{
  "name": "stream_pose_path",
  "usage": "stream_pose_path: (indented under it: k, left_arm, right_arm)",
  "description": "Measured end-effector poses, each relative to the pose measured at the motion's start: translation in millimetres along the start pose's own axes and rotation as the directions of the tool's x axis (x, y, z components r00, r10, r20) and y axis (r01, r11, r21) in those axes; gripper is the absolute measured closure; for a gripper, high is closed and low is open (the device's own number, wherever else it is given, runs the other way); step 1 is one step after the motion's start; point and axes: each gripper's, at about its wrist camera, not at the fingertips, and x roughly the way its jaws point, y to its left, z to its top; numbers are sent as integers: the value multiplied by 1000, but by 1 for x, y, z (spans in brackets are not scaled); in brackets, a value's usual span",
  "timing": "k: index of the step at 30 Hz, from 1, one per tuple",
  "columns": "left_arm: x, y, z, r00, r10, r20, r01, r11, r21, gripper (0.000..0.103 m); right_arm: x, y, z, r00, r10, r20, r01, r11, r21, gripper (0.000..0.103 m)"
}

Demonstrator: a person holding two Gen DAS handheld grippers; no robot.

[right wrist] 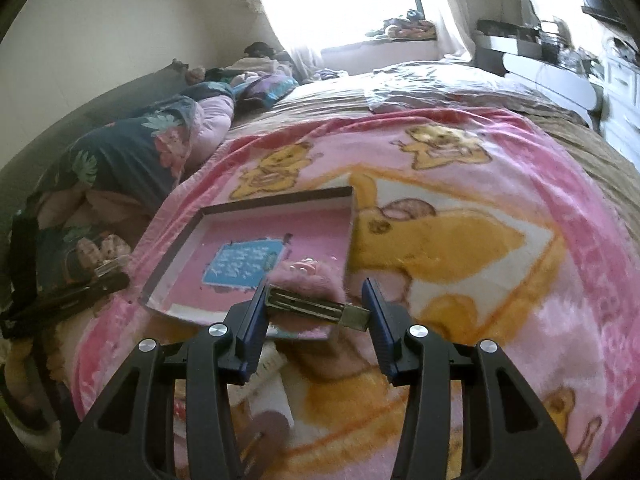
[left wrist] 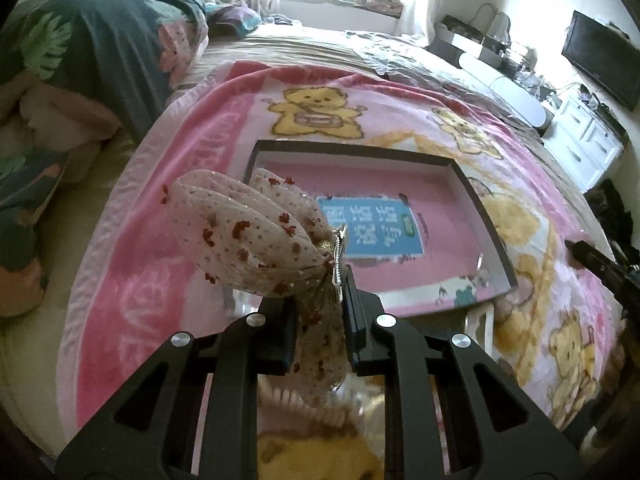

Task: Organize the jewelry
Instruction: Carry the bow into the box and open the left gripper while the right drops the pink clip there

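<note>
Left-wrist view first: I see my left gripper pinched tight on a hair bow of sheer dotted fabric with small red flowers, its silver clip just above the fingertips. The bow's loops fan toward ten o'clock, and its tail hangs down between the fingers. Beyond it, at about one o'clock, a shallow box with a dark rim lies on the pink bear blanket; its pink floor bears a blue printed label. At three o'clock the tip of my other tool pokes in from the edge.

Right-wrist view: my right gripper clamps a fuzzy pink hair clip lengthwise, the metal bar spanning pad to pad, so the jaws stand partly apart around it. The clip hangs over the box's near corner, at twelve o'clock from the fingers. The blanket fills the right half, and a floral quilt sits at ten o'clock.
</note>
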Motion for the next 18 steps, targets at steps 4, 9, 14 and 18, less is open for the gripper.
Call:
stream_pose_path:
  k: [4,9,14,18]
  left_arm:
    - [17,1,14,1000,-2,-16,2,1000,-7,91]
    - [41,-1,30,999,-1,-38,1,1000,4,91]
    - [68,-3,39,997,12,-79,-11,1000,12,91]
    - [89,-3,40,992,16,-121,-16,1000,6,91]
  right_arm:
    - [15,8,15,1000,17,1,-17,1000,-19,59]
    - [42,16,26,999,27,-41,-29,998,-53,59]
    - [69,26,30,995,25,-97,-35,995,-98,59]
    - [90,37,27,990,19,-138,-39,989,-142,59]
